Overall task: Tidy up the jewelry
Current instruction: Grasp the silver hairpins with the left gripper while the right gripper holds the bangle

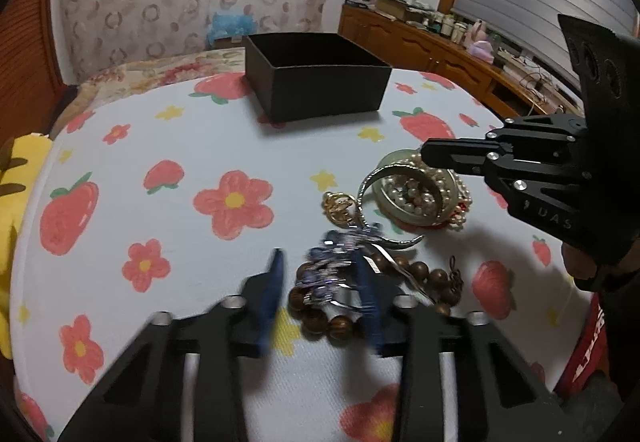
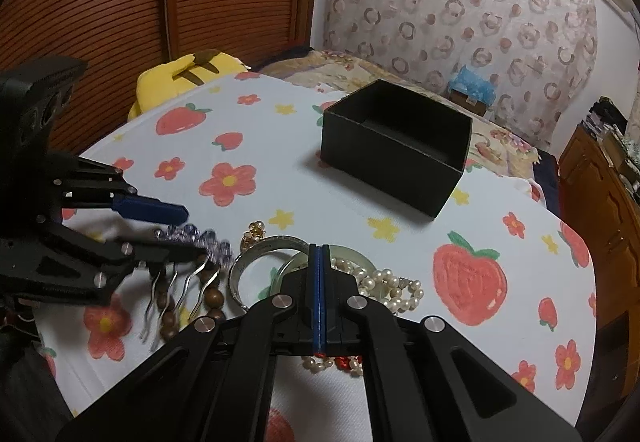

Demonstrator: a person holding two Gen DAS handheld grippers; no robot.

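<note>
A purple beaded hair comb with silver prongs lies on a wooden bead bracelet. My left gripper straddles it: the right blue pad touches it, and a slit of cloth shows at the left pad. In the right wrist view the comb sits between that gripper's fingers. My right gripper is shut, pads together, its tip over the jade bangle and pearls. An open black box stands farther back.
A silver bangle and a gold brooch lie beside the pile. The table wears a strawberry-and-flower cloth. A yellow plush sits off the far left edge. A cluttered wooden cabinet runs along the right.
</note>
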